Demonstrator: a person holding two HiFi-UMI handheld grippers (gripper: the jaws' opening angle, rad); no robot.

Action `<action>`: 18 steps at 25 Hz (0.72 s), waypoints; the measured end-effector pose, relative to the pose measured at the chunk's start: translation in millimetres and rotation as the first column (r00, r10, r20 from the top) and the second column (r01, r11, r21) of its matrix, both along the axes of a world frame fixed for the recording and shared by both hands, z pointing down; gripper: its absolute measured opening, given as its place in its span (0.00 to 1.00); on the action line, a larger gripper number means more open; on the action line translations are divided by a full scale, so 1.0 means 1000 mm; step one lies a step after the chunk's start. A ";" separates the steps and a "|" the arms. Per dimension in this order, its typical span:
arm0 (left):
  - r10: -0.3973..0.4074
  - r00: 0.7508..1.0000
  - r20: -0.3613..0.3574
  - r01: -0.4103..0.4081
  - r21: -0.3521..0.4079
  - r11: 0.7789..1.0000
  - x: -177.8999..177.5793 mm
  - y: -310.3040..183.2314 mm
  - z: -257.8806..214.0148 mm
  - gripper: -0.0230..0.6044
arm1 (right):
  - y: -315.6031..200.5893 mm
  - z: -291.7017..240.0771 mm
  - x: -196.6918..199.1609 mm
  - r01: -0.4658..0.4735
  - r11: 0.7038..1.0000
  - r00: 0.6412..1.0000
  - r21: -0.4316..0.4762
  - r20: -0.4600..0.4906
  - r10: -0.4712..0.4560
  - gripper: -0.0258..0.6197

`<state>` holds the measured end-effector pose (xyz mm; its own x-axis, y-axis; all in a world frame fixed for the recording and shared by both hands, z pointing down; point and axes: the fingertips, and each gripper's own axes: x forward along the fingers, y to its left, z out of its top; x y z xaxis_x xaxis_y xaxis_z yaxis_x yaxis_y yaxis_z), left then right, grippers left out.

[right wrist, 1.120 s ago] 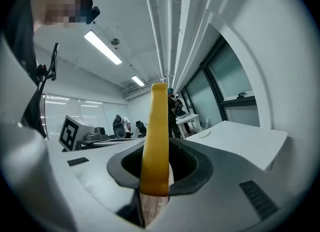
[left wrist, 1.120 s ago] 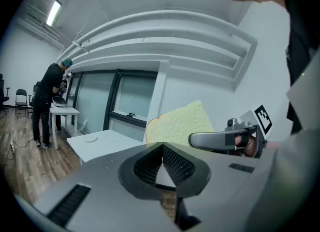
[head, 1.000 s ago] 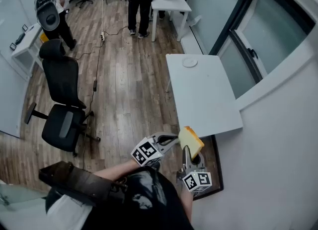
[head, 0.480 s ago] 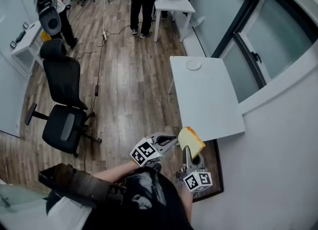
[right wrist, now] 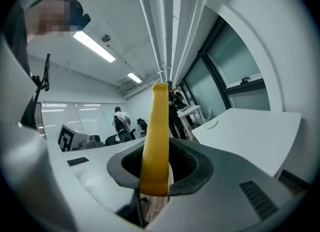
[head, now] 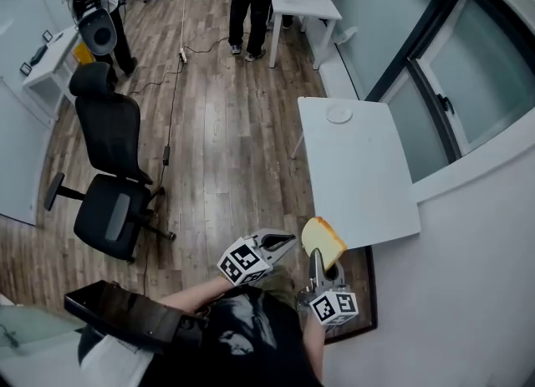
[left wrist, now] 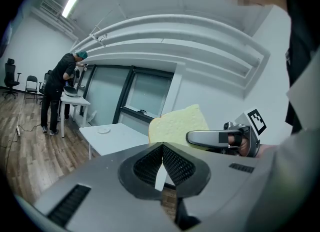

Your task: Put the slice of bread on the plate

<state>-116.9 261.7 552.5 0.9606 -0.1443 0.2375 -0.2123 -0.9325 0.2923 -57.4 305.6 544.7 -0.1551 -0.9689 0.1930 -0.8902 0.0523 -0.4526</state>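
Left gripper (head: pixel 288 241) with jaws together, empty; right gripper (head: pixel 315 257) clamped on bread slice (head: pixel 323 241).

The slice of bread (head: pixel 323 241), pale with a yellow-brown crust, stands upright on edge in the right gripper's (head: pixel 316 262) jaws, by the table's (head: pixel 368 193) near left corner. The small white plate (head: pixel 339 114) lies flat near its far edge.

The room is bright and evenly lit by ceiling strip lights (right wrist: pixel 94 46), so shadows on the wooden floor (head: pixel 226 151) are faint and the white surface (head: pixel 359 168) nearly washes out. Every view bulges like a fisheye. Both gripper views go black at the corners, and the slice of bread (right wrist: pixel 156 136) close to the lens looks soft.
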 end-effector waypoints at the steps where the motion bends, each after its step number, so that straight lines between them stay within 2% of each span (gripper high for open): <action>1: -0.008 1.000 0.002 0.008 -0.012 1.000 0.001 -0.006 0.003 0.04 | -0.006 0.003 0.001 0.007 1.000 1.000 -0.012 0.008 -0.007 0.19; 6: -0.036 0.999 0.007 0.036 -0.019 0.999 0.022 -0.051 0.006 0.04 | -0.052 0.008 0.025 0.043 0.999 0.999 -0.026 0.030 -0.043 0.19; 12: -0.059 0.998 0.001 0.059 0.016 0.998 0.071 -0.123 -0.006 0.04 | -0.122 0.001 0.073 0.101 0.994 0.995 0.031 0.019 -0.102 0.19; 18: -0.078 0.997 0.005 0.078 0.040 0.996 0.115 -0.170 -0.011 0.04 | -0.177 0.001 0.113 0.146 0.989 0.989 0.026 0.030 -0.147 0.19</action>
<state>-1.8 91.4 541.4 0.9447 -0.2278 0.2360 -0.2863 -0.9239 0.2541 55.4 128.5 545.9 -0.3011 -0.9395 0.1633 -0.8572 0.1917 -0.4779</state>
